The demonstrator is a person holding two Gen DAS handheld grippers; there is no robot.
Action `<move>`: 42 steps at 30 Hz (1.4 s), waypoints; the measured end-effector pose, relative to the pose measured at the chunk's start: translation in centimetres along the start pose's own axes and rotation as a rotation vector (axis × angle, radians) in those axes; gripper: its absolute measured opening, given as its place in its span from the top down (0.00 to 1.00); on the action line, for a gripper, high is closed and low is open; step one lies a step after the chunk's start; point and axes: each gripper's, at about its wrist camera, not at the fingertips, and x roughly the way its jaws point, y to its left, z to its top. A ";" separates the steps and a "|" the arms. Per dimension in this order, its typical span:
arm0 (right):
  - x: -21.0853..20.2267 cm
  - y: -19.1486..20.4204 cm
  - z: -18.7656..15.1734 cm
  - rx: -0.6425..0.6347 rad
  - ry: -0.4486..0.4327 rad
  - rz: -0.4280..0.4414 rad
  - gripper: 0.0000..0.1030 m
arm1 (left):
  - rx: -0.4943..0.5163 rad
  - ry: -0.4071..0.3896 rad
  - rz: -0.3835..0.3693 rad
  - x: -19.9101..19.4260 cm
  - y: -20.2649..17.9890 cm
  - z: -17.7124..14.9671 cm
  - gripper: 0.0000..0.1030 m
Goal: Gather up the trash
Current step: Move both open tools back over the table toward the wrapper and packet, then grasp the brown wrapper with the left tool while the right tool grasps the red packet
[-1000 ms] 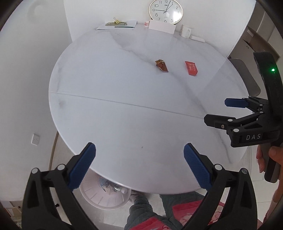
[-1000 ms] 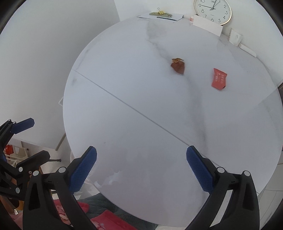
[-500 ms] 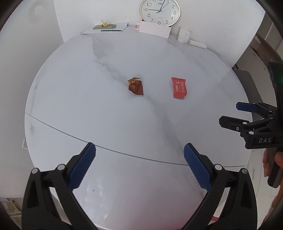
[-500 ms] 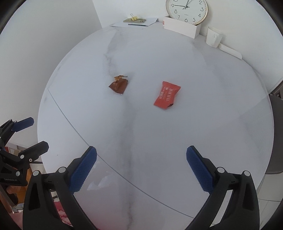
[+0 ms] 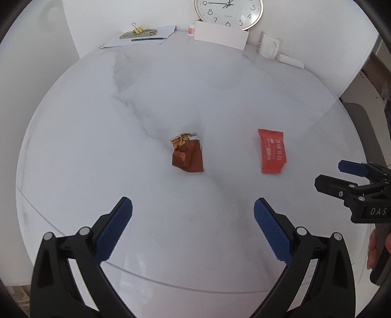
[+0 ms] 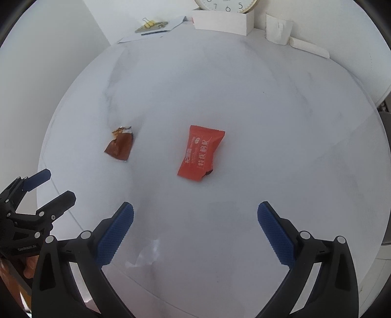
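Observation:
Two wrappers lie near the middle of a round white marble table (image 5: 97, 137). A crumpled brown wrapper (image 5: 187, 156) (image 6: 120, 146) is on the left and a flat red wrapper (image 5: 272, 154) (image 6: 200, 153) on the right. My left gripper (image 5: 193, 225) is open above the table, with the brown wrapper straight ahead of its fingers. My right gripper (image 6: 195, 227) is open too, with the red wrapper ahead of it. Each gripper shows in the other's view, the right gripper (image 5: 332, 175) at the right edge and the left gripper (image 6: 52, 187) at the left edge. Neither holds anything.
Along the table's far edge stand a wall clock (image 5: 229, 11), a white card box (image 5: 220, 36), papers with a binder clip (image 5: 141, 35), a small jar (image 5: 191, 30) and folded white items (image 5: 270, 46). A grey chair (image 5: 366, 132) is at the right.
Both grippers have moved forward over the table towards the wrappers, which now look much larger and nearer. The bin and legs seen under the near edge are out of view.

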 end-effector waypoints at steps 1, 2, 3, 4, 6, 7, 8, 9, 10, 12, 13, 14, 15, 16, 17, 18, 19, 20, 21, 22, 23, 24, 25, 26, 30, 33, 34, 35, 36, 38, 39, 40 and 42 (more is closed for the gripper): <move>0.8 -0.2 0.5 0.022 0.001 -0.002 0.02 | -0.007 0.008 -0.005 1.2 0.1 0.7 0.09; 1.6 -0.4 1.0 0.044 0.002 -0.005 0.02 | -0.017 0.015 -0.010 2.3 0.3 1.3 0.11; 2.4 -0.5 1.4 0.061 0.005 -0.007 0.02 | -0.028 0.024 -0.014 3.5 0.4 2.0 0.13; 3.1 -0.6 1.8 0.076 0.008 -0.007 0.02 | -0.036 0.032 -0.024 4.6 0.4 2.6 0.19; 4.7 -0.8 2.6 0.108 0.013 -0.014 0.02 | -0.050 0.059 -0.029 6.7 0.5 3.4 0.22; 5.4 -0.7 3.0 0.116 0.017 -0.017 0.02 | -0.062 0.072 -0.029 7.7 0.6 3.8 0.23; 5.9 -0.7 3.3 0.119 0.021 -0.019 0.02 | -0.076 0.083 -0.031 8.5 0.8 4.2 0.23; 6.5 -0.6 3.6 0.121 0.025 -0.024 0.02 | -0.089 0.091 -0.035 9.2 0.9 4.4 0.24; 7.0 -0.6 3.9 0.121 0.029 -0.032 0.02 | -0.098 0.095 -0.037 9.6 1.0 4.6 0.24; 7.6 -0.6 4.3 0.122 0.031 -0.042 0.02 | -0.106 0.092 -0.030 10.2 1.1 5.0 0.24; 7.9 -0.6 4.6 0.124 0.031 -0.047 0.02 | -0.103 0.090 -0.017 10.3 1.1 5.1 0.25; 8.3 -0.7 4.8 0.127 0.032 -0.050 0.02 | -0.099 0.089 -0.006 10.6 1.0 5.2 0.28; 8.5 -0.7 4.9 0.129 0.033 -0.050 0.02 | -0.098 0.093 -0.002 10.8 1.0 5.3 0.29; 8.6 -0.7 5.1 0.130 0.031 -0.053 0.02 | -0.101 0.097 -0.005 11.0 1.0 5.5 0.29; 8.7 -0.7 5.2 0.129 0.031 -0.056 0.02 | -0.106 0.101 -0.007 11.1 1.0 5.5 0.30; 8.8 -0.6 5.2 0.126 0.032 -0.060 0.02 | -0.108 0.103 -0.003 11.2 1.0 5.6 0.31; 8.8 -0.6 5.2 0.124 0.031 -0.063 0.02 | -0.105 0.097 0.005 11.2 1.0 5.6 0.34; 8.8 -0.5 5.2 0.123 0.030 -0.066 0.02 | -0.097 0.094 0.009 11.2 0.8 5.6 0.36; 8.8 -0.5 5.2 0.121 0.028 -0.069 0.02 | -0.090 0.092 0.013 11.3 0.8 5.6 0.37; 8.7 -0.4 5.1 0.119 0.028 -0.072 0.02 | -0.087 0.089 0.017 11.3 0.8 5.6 0.40; 8.6 -0.4 5.2 0.117 0.027 -0.076 0.02 | -0.084 0.085 0.021 11.4 0.9 5.7 0.45; 8.5 -0.4 5.3 0.116 0.026 -0.080 0.02 | -0.076 0.081 0.029 11.3 0.8 5.7 0.49; 8.5 -0.4 5.3 0.117 0.025 -0.084 0.02 | -0.070 0.079 0.035 11.3 0.8 5.7 0.58; 8.4 -0.6 5.2 0.120 0.024 -0.088 0.02 | -0.068 0.078 0.039 11.3 0.8 5.7 0.66; 8.4 -1.0 4.9 0.131 0.027 -0.092 0.02 | -0.092 0.077 0.008 11.2 1.2 5.7 0.69; 8.5 -0.9 4.7 0.124 0.031 -0.092 0.02 | -0.098 0.073 0.000 11.0 1.6 5.7 0.70; 8.6 -0.7 4.7 0.120 0.032 -0.092 0.02 | -0.098 0.072 -0.002 10.8 1.7 5.6 0.70; 8.7 -0.7 4.8 0.118 0.035 -0.092 0.02 | -0.099 0.070 -0.005 10.7 1.8 5.6 0.70; 8.9 -0.6 4.8 0.117 0.038 -0.090 0.02 | -0.099 0.068 -0.007 10.5 1.9 5.6 0.70; 9.2 -0.5 4.9 0.119 0.043 -0.088 0.02 | -0.098 0.059 -0.006 10.0 2.1 5.6 0.70; 9.4 -0.4 5.0 0.118 0.044 -0.089 0.02 | -0.095 0.052 -0.003 9.7 2.2 5.6 0.70; 9.6 -0.2 5.1 0.116 0.046 -0.090 0.02 | -0.093 0.049 -0.002 9.3 2.5 5.5 0.70; 9.5 -0.4 4.9 0.111 0.046 -0.094 0.05 | -0.090 0.044 -0.004 8.5 2.8 5.3 0.70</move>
